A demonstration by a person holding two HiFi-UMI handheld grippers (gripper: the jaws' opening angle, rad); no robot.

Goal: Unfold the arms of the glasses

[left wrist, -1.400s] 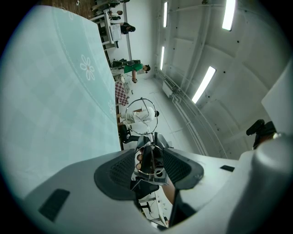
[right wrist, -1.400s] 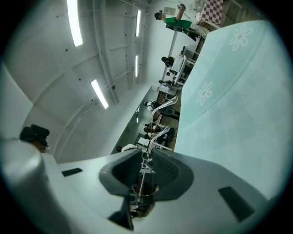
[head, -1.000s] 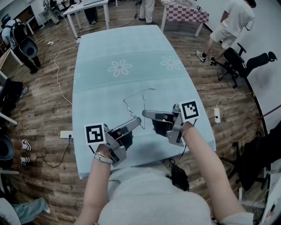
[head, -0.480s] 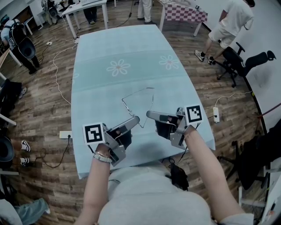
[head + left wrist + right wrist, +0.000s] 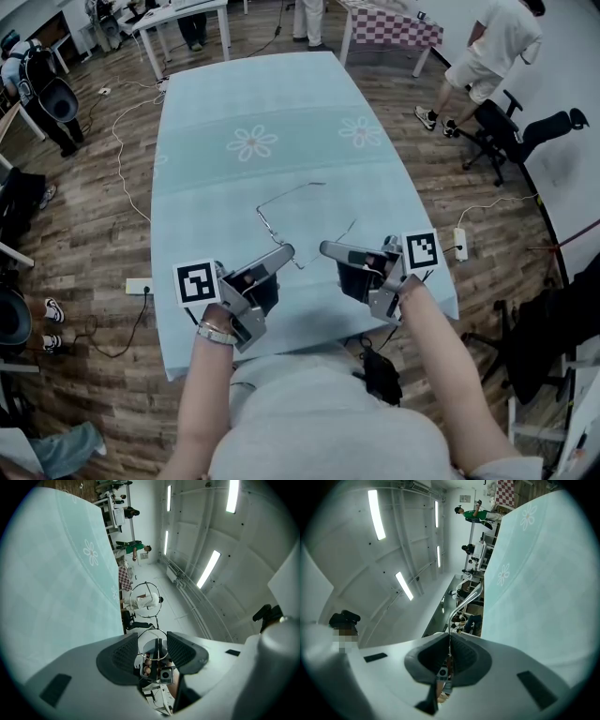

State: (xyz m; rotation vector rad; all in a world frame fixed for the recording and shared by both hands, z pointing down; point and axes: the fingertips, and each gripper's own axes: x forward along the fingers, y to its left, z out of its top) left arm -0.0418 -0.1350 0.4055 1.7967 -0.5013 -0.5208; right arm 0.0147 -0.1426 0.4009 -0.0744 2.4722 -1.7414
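The thin wire glasses [image 5: 286, 195] hang in the air over the near part of the table, held between both grippers. My left gripper [image 5: 289, 251] is shut on the frame at one lens rim; in the left gripper view the round lenses [image 5: 145, 599] stand just beyond the left gripper [image 5: 152, 651]. My right gripper [image 5: 324, 247] is shut on one arm of the glasses [image 5: 344, 232], which sticks out to the right. In the right gripper view that metal arm [image 5: 465, 599] runs straight out from the shut right gripper [image 5: 449, 656]. The other arm points away across the table.
The table wears a teal cloth [image 5: 253, 94] with flower prints; its near edge lies just under my hands. On the wooden floor are a power strip [image 5: 141, 286] and cables at left, an office chair [image 5: 506, 131] and a standing person [image 5: 492, 47] at right.
My right gripper has moved to the right with the arm of the glasses in it, swinging that arm away from the frame. The left gripper has stayed in place.
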